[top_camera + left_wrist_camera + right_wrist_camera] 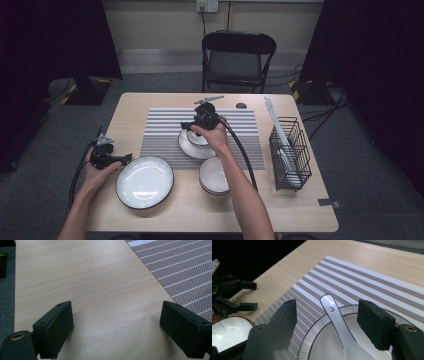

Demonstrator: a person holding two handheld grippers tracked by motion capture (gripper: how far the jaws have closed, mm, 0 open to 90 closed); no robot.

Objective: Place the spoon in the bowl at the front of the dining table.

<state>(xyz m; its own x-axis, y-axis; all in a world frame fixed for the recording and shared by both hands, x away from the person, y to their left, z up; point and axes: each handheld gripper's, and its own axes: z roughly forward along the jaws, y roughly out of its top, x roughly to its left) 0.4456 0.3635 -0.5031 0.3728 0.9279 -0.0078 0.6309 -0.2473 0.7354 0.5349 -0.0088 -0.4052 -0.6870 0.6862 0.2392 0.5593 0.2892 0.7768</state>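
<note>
A white ceramic spoon (339, 325) lies in a small white plate (317, 332) with a dark rim, set on the striped placemat (165, 135). My right gripper (328, 312) hovers over that plate (190, 149) with its jaws open. The spoon's handle runs between the pads, and neither pad touches it. In the high view the right gripper (190, 127) points down and to the left. My left gripper (117, 322) rests low over bare wood at the table's left, open and empty. The high view shows the left gripper (125, 159) beside a large white plate (145, 181).
A white bowl (215, 175) stands near the front edge of the placemat. At the right, a black wire rack (290, 152) holds flat pieces. A small dark object (241, 105) lies at the back of the table, and a folding chair (237, 57) stands beyond it.
</note>
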